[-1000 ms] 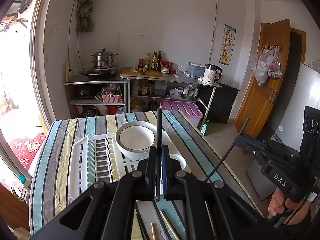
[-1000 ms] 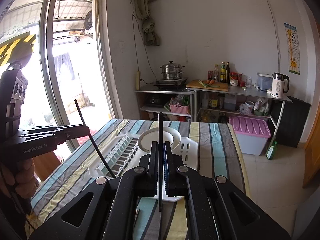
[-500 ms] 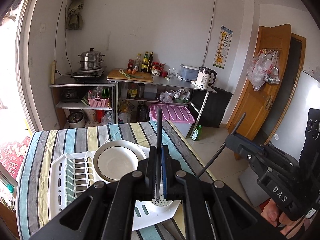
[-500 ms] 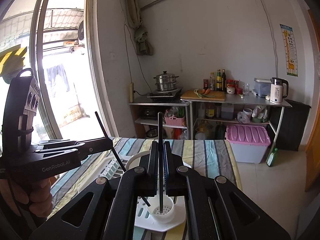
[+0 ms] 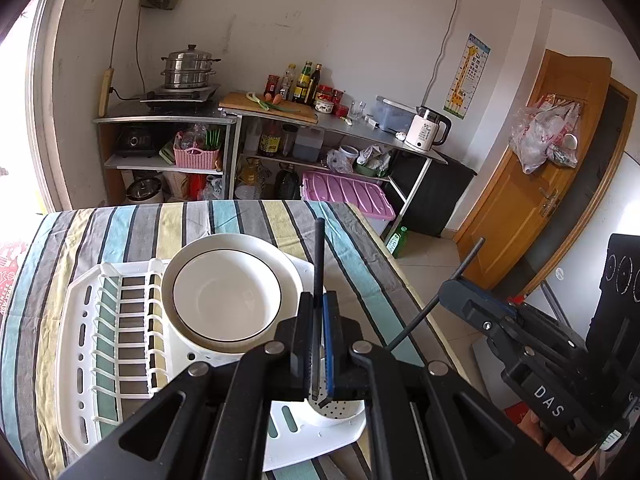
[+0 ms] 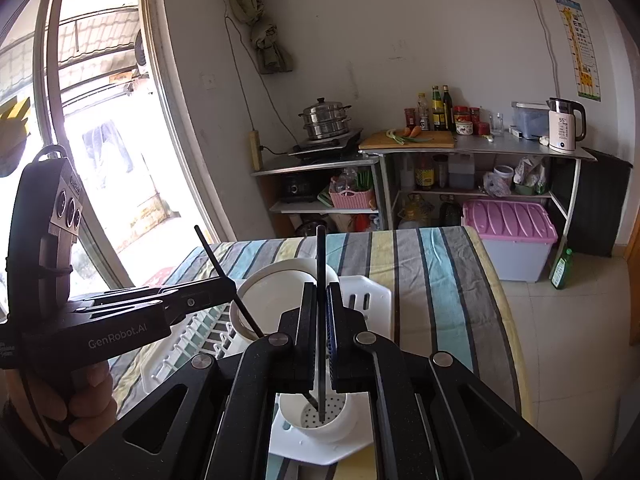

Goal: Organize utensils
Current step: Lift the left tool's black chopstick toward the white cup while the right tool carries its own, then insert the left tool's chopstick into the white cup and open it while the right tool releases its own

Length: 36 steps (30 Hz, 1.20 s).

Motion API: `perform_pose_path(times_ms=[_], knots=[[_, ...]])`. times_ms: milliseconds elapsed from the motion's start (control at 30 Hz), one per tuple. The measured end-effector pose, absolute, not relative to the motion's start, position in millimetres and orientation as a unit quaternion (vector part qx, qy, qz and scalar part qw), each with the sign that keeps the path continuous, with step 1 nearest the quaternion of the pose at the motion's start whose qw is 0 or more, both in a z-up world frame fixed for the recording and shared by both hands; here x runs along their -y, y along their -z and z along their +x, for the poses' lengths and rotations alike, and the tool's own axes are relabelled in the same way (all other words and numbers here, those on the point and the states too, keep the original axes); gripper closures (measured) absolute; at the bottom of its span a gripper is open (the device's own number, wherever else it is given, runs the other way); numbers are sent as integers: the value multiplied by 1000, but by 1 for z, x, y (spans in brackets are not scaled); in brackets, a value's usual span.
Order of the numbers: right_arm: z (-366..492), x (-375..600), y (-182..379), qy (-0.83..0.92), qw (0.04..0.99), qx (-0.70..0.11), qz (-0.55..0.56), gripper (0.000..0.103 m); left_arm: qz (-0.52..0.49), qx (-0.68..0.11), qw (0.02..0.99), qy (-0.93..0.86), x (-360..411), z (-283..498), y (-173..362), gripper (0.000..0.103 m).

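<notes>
Chopsticks are now poised over the holder: compared with a second ago, both grippers have travelled forward and down, so the round white perforated utensil cup [image 6: 318,414] at the near right corner of the white plastic dish rack [image 5: 86,344] sits directly below them. That suggests the drop-in step is close. The left gripper [image 5: 319,354] is clamped on a thin, straight black chopstick [image 5: 319,256], held nearly upright, its lower tip just above the cup. The right gripper [image 6: 320,344] grips a second black chopstick [image 6: 320,264], whose tip looks already inside the cup's mouth. A white bowl with a dark rim line [image 5: 226,294] rests in the rack, on the striped tablecloth [image 5: 132,226].
</notes>
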State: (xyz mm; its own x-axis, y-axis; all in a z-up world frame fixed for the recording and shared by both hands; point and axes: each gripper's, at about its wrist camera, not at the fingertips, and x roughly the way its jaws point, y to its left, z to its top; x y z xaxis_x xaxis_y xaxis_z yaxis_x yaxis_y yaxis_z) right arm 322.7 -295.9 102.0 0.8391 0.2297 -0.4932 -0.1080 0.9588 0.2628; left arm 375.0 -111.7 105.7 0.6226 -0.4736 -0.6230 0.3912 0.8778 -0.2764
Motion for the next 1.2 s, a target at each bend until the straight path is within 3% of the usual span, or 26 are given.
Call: perform_pose_path(times_ms=[600, 700, 867, 1200], knots=[[323, 333, -88, -41, 941, -310, 127, 96, -68, -373, 903, 202, 79, 373, -83, 96], [318, 331, -87, -43, 941, -312, 123, 87, -66, -371, 905, 197, 75, 369, -81, 95], [307, 329, -86, -43, 942, -312, 118, 86, -57, -369, 907, 196, 72, 357, -79, 84], [242, 310, -93, -63, 950, -286, 108, 85, -21, -337, 920, 200, 55, 293, -81, 84]])
